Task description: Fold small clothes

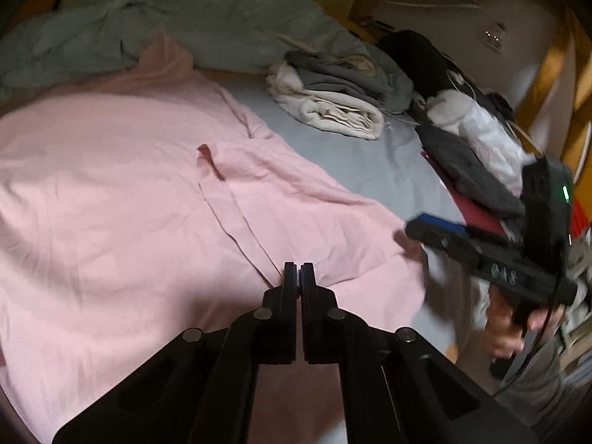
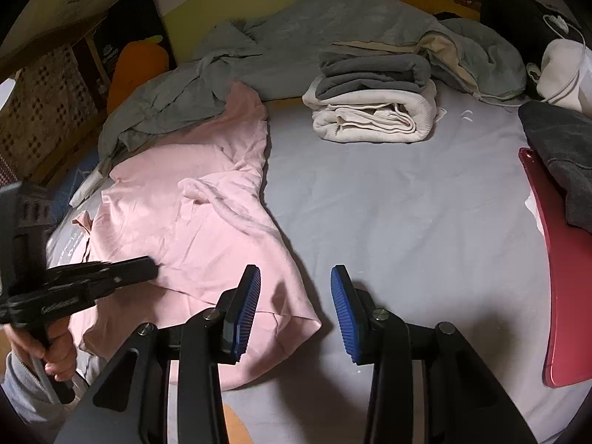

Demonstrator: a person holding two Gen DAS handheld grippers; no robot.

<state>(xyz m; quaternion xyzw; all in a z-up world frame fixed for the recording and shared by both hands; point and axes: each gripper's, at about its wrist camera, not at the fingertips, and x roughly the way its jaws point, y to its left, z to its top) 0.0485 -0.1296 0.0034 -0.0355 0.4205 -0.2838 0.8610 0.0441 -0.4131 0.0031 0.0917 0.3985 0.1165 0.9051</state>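
On bed (image 2: 388, 203), pink shirt (image 2: 192, 222) lengthwise (rumpled)

The soft pink cotton-like garment (image 2: 192, 222) looked matt and creased; the red board (image 2: 566, 296) was glossy; ribbed blue pads (image 2: 247, 310) looked rubbery.

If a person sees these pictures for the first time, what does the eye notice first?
First the pink garment, spread over the left side of the grey sheet. Next, the folded stack of grey and cream clothes lying beyond it. The shut left gripper is at the garment's near edge.
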